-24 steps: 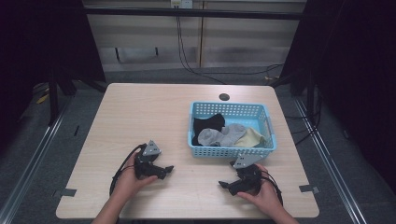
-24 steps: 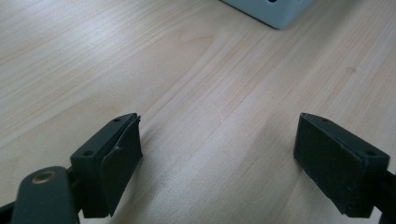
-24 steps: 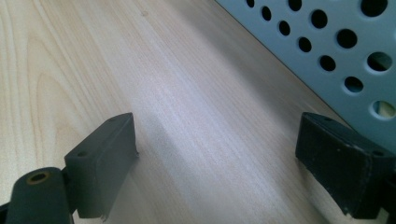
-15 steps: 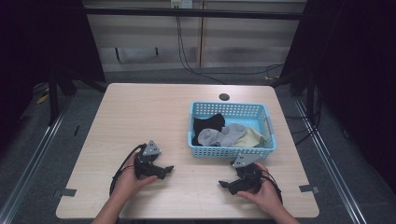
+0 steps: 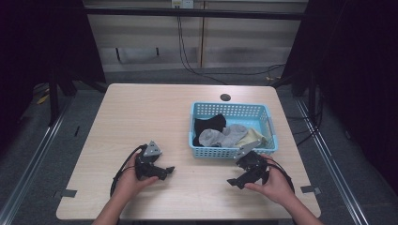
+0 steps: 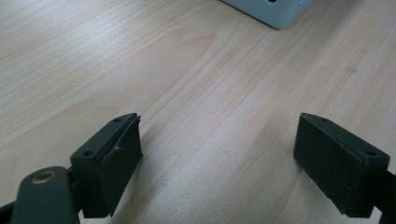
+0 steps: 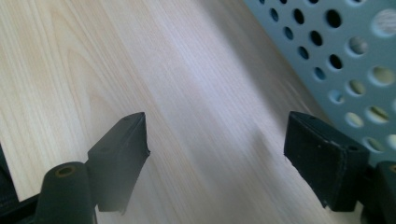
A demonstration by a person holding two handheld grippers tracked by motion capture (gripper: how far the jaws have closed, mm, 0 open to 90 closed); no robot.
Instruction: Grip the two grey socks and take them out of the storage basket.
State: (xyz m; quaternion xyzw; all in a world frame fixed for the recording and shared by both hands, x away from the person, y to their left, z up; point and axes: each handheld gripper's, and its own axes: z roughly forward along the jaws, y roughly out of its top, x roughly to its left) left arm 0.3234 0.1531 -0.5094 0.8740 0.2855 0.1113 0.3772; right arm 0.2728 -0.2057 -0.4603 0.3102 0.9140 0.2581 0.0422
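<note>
Both grippers are low over the table (image 5: 141, 112) right now, and nothing is held in either. The left gripper (image 5: 165, 170) sits near the front edge on the person's left, jaws spread wide over bare wood in the left gripper view, with just a corner of the blue basket (image 6: 268, 11) peeking in at the top. The right gripper (image 5: 237, 182) is parked just in front of the blue basket (image 5: 232, 152), and its jaws are wide apart too, with plain tabletop between them; in the right gripper view the basket's perforated wall (image 7: 355, 56) runs close along one side. Inside the basket lies the pile to be worked: a black sock (image 5: 209, 125) at the left end, grey socks (image 5: 223, 137) in the middle, and a pale yellowish piece (image 5: 251, 137) toward the right, though from this height I can't quite tell where one garment ends and the next begins. Here's what matters: the basket stretches long across the table, left to right, and it lies up and away from both grippers, beyond the right one and off to the right of the left one. The right hand (image 5: 274, 185) is clearly the nearer, almost against the front wall, so I'd judge it has to lift over that rim and turn its jaws down into the pile, while the left hand (image 5: 129, 180) has farther to go.
</note>
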